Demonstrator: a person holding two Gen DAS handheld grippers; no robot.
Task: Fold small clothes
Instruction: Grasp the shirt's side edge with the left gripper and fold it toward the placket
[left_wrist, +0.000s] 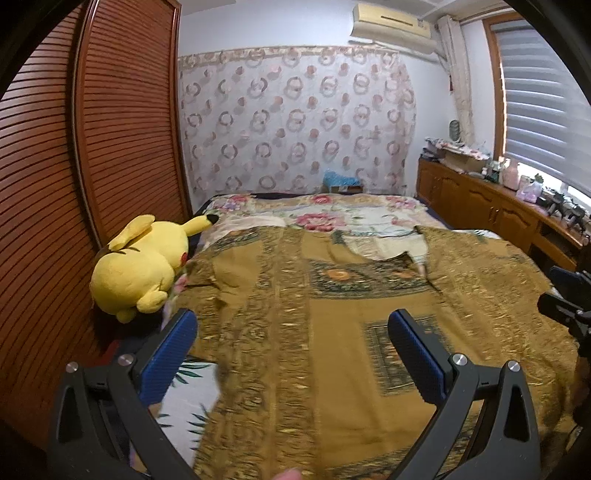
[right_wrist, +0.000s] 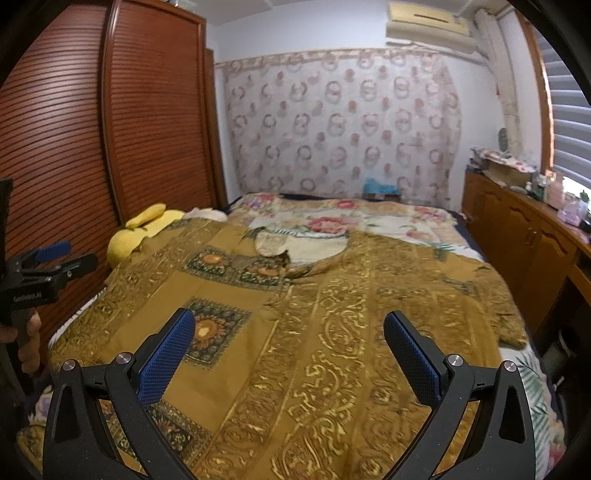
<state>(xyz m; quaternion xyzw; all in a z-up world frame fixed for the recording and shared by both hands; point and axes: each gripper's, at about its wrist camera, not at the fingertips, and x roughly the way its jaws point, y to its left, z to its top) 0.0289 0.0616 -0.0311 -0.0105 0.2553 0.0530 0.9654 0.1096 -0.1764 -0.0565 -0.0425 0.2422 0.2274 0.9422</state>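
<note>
Mustard-gold cloth fills most of my view: a patterned shirt (left_wrist: 332, 314) spread flat over the bed (left_wrist: 362, 214), neck opening toward the far end, dark green medallion panels across the chest. Bed cover beneath is floral, showing past the collar and at the near left corner.

Left gripper (left_wrist: 291, 332): jaws wide apart, blue pads clear of the fabric, nothing between them. It hangs over the near left part of the shirt, close to the garment's left edge. A fingertip shows at the bottom edge of the left wrist view.

Right gripper (right_wrist: 288, 334): jaws also spread wide, empty, over the near middle of the shirt, above the gold scrollwork bands. From the right wrist view I see the left gripper at the far left, held in a hand (right_wrist: 31, 332), off the bed's left side.

Yellow plush toy (left_wrist: 142, 264) lies at the bed's left edge, against the louvred wooden wardrobe (left_wrist: 110, 129), just beside the shirt's left sleeve. Low wooden cabinet (right_wrist: 524, 236) runs along the right wall under the window blinds (left_wrist: 543, 107). Both views are slightly blurred.
</note>
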